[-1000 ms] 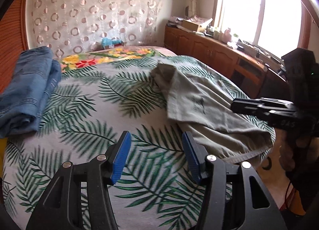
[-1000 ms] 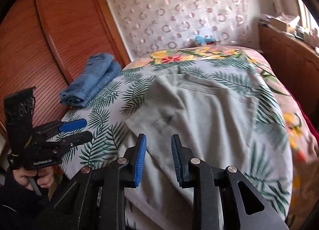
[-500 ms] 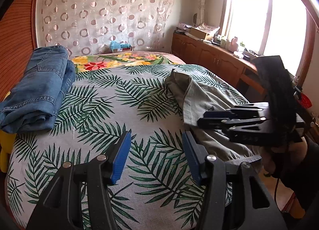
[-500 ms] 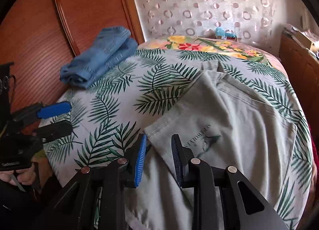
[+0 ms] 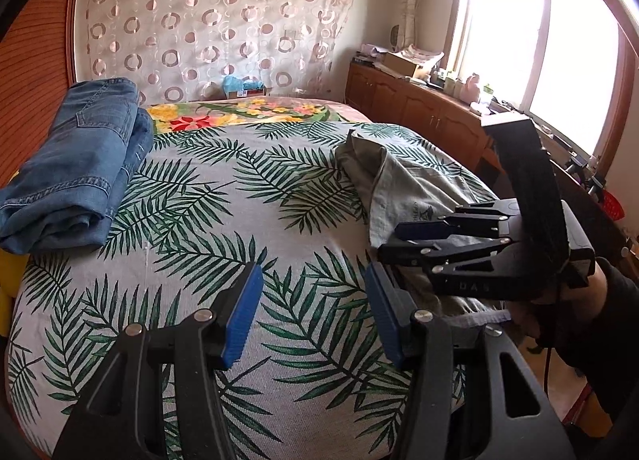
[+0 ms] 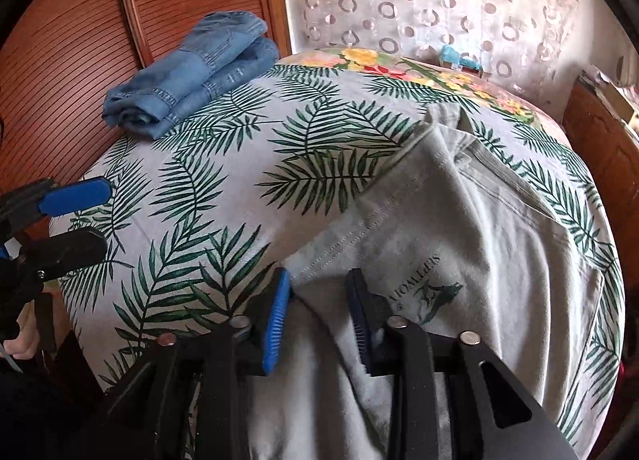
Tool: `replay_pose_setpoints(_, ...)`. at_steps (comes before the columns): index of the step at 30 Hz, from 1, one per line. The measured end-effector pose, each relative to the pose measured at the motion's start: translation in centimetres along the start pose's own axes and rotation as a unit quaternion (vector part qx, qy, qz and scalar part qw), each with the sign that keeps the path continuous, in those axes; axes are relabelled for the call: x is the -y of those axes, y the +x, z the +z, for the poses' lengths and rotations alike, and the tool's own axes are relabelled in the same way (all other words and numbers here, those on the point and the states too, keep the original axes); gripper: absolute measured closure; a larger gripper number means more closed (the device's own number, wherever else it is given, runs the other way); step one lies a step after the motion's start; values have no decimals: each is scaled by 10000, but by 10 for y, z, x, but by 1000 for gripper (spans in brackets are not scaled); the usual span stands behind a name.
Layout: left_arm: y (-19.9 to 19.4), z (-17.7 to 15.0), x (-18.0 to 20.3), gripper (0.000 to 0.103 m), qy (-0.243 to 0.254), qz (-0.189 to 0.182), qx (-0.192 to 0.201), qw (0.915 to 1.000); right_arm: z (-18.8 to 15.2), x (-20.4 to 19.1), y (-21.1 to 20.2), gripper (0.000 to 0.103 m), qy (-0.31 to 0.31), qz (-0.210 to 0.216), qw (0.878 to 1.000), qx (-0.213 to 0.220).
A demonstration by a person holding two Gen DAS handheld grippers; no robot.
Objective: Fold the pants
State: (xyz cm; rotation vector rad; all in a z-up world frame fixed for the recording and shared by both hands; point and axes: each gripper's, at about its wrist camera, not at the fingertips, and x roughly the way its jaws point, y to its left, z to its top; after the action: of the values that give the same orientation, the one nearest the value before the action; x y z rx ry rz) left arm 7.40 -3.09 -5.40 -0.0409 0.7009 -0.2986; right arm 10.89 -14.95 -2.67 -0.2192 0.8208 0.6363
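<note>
Now right gripper (image 6: 317,316) jaws astride pants (image 6: 479,244) hem

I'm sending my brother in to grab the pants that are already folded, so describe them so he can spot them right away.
Start at the bed with the palm-leaf cover and look to its far corner beside the reddish slatted wooden wall. The folded jeans lie there in a thick blue denim bundle with pale stitching. The only other garment, the grey-green pants, lies spread out loose on the opposite side.

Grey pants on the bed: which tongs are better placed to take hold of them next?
Right. The right tongs hang open directly over the grey pants, at their near edge. The left tongs are open over bare leaf-print bedspread, beside the pants.
</note>
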Motion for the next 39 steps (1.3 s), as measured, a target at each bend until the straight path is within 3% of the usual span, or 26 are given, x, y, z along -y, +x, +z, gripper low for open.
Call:
replay_pose_setpoints(13, 0, -1, 0, 48, -8, -5, -16, 10000, 5, -27, 18, 61, -734, -762, 9943, -118)
replay_pose_setpoints(19, 2, -5, 2, 48, 5, -56, -55, 10000, 6, -18, 9, 94, -519, -571, 9969, 127)
replay_pose_setpoints(30, 12, -11, 16, 48, 131, -169, -210, 9996, 4, -4, -14, 101, -250, -361, 9977, 517)
replay_pose_setpoints(39, 14, -13, 24, 48, 208, -232, -260, 9992, 5, 17, -32, 101, -149, -646, 9951, 727)
